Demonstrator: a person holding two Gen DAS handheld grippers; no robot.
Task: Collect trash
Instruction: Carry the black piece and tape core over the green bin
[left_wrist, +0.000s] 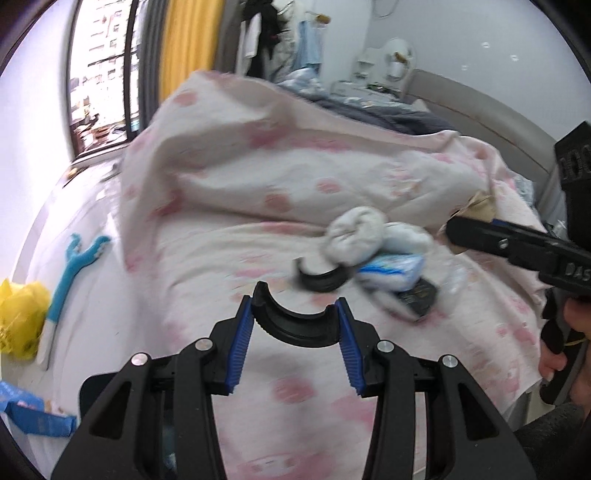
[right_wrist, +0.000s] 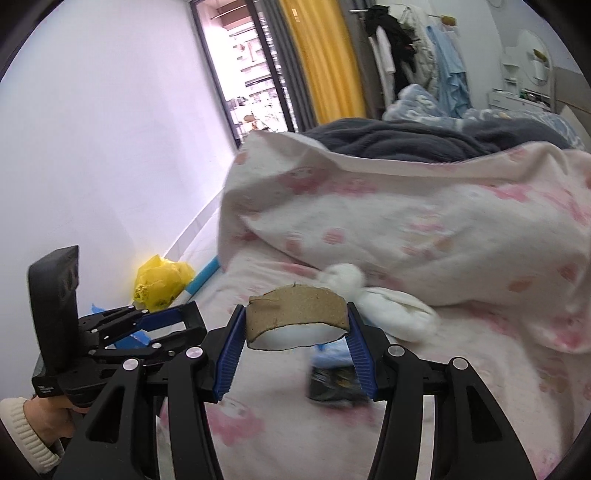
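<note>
Cardboard tube (right_wrist: 297, 312) and black half-ring (left_wrist: 295, 321) gripped above bed (left_wrist: 295, 398).

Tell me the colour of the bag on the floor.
Yellow bag, clearest in the right wrist view.

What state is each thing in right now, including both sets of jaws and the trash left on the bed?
Left gripper: jaws shut on a black curved piece.
Right gripper: jaws shut on a cardboard tube, lifted off the bed.
Second black curved piece: loose on the quilt.
White crumpled wads: lying on the bed.
Blue-white packet: lying flat.
Yellow bag: crumpled on the floor.
</note>
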